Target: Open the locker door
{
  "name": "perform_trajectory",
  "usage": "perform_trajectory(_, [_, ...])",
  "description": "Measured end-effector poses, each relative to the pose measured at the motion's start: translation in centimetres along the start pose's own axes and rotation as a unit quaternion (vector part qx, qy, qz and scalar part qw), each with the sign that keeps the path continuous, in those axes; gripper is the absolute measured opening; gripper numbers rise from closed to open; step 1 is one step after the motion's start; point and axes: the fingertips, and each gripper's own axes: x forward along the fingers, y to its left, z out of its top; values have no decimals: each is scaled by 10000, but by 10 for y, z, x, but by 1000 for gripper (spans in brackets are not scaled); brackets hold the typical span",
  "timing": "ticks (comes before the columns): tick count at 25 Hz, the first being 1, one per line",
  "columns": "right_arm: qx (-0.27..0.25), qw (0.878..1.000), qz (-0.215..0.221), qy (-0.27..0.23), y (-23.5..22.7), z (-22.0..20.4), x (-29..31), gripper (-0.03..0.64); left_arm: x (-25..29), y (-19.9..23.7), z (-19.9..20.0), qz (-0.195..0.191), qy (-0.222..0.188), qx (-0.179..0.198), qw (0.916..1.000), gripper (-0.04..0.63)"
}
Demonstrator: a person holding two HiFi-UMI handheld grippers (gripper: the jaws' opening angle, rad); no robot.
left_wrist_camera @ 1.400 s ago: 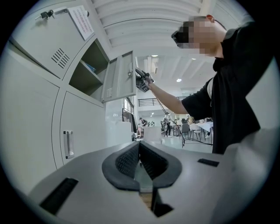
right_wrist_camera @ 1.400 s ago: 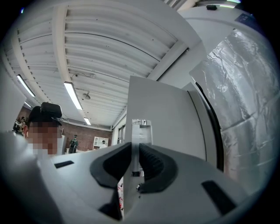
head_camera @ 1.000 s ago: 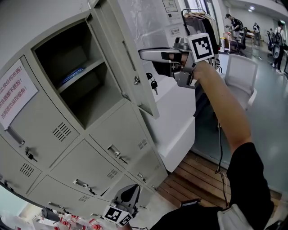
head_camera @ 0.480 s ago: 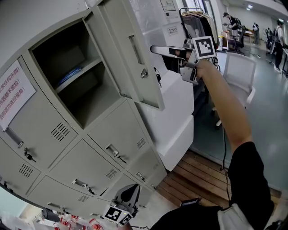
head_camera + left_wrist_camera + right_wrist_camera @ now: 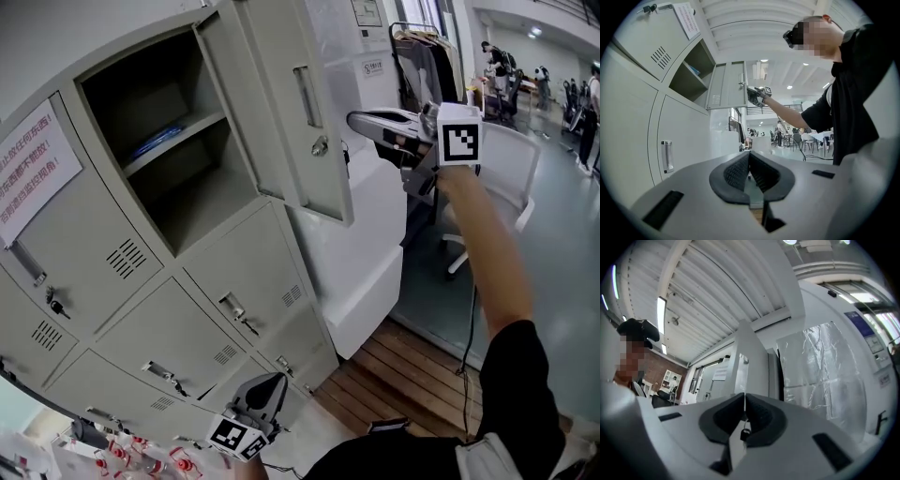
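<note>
Since a second ago the right gripper (image 5: 354,119) has drawn rightward and lower, off the locker door (image 5: 281,103), which now shows more of its outer face. Its jaws have just been closing, with nothing between them. From the head, the door stands swung out from the top compartment, the gripper just beside its free edge; contact is unclear. Low down, the left gripper (image 5: 274,386) points at the bottom lockers. Its own view shows pads (image 5: 736,171) meeting, empty. From the right gripper, its jaws are all but together; beyond them the door is edge-on, and a small dark thing (image 5: 745,431) below is too small to tell.
</note>
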Motion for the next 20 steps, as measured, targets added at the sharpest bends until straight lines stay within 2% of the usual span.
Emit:
perform_trajectory(6, [-538,9978,-348,-143,37,-19,-26,17,0,13,15,247,-293,31,9993,15])
perform_trajectory(11, [-774,9955,-509,-199,72,-44,-42,14,-2,25,28,544,-599,18,9967,15])
perform_trajectory(15, [-1016,9918,-777,67,89,-90,-46,12,0,26,35,613,-714,53,9955,15])
perform_trajectory(20, [-766,9934,-849,134,116,-151,-48,12,2,23,35,643,-843,11,9944,15])
